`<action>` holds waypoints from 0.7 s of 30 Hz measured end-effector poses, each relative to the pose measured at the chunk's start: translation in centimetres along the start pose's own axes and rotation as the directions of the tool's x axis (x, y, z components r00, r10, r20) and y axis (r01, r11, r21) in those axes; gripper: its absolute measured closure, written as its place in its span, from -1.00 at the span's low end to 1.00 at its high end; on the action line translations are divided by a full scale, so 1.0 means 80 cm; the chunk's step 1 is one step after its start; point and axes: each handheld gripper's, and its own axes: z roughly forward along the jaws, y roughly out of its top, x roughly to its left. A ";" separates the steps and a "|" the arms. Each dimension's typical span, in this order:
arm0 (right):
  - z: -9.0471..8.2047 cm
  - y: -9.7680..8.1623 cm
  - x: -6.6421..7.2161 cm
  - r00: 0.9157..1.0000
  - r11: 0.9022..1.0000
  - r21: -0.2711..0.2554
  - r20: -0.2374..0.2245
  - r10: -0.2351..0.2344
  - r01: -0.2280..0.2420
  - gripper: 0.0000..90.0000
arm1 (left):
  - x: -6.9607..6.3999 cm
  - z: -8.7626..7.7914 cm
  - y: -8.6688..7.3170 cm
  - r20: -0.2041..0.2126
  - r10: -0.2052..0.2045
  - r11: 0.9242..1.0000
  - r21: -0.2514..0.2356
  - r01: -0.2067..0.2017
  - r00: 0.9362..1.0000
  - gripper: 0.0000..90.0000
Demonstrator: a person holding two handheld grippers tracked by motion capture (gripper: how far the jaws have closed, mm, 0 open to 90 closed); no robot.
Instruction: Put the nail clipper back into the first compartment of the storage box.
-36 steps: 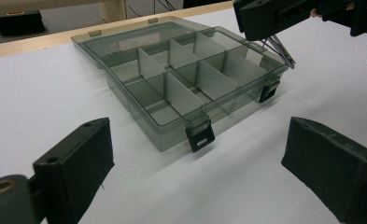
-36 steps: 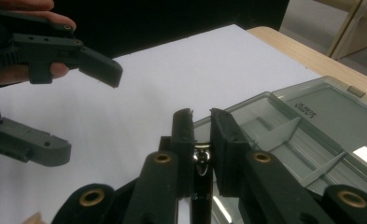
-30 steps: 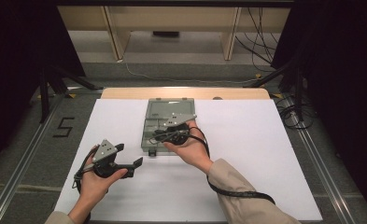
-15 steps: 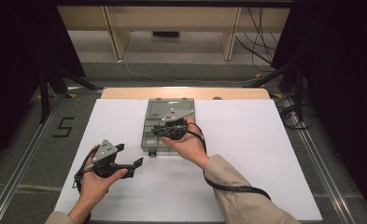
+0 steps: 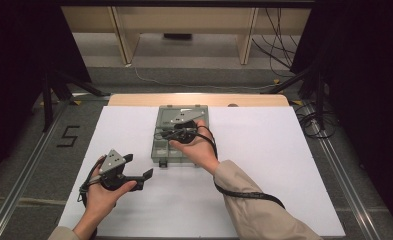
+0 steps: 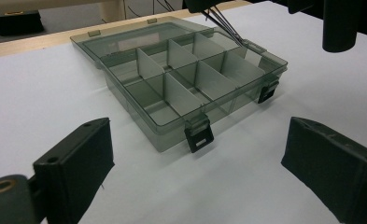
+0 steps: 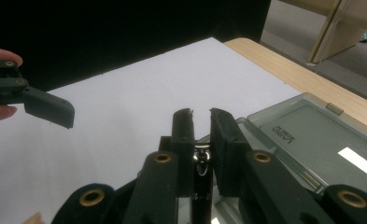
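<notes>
A smoky grey compartment box (image 5: 163, 146) lies open mid-table, its lid (image 7: 312, 135) folded flat behind it. Dividers split its tray (image 6: 186, 79) into several cells, and those I can see hold nothing. My right gripper (image 5: 160, 135) hovers over the tray, pointing left. Its jaws (image 7: 201, 114) are shut with only a thin slit between them and nothing visibly held. My left gripper (image 5: 139, 166) rests low at the front left, short of the box. It stands wide open (image 6: 200, 140), facing the box's two black latches (image 6: 199, 136).
White paper (image 5: 264, 165) covers the table, and a wooden strip (image 5: 199, 99) runs along its far edge. Cables (image 5: 311, 122) lie on the floor at the right. A cable (image 5: 249, 195) trails from the right sleeve.
The right gripper has crept a little farther from the person over the box. The left gripper has stayed put.
</notes>
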 end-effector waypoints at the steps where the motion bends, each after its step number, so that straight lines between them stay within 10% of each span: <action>1: 0.001 0.001 -0.001 1.000 1.000 -0.002 0.004 0.001 -0.001 0.80 | 0.000 0.000 0.000 -0.001 0.003 1.000 -0.001 -0.003 1.000 -0.83; 21: 0.017 0.011 -0.014 0.999 1.000 -0.008 0.031 0.009 -0.009 0.80 | 0.001 0.001 -0.001 -0.001 -0.003 1.000 0.001 0.003 1.000 -0.83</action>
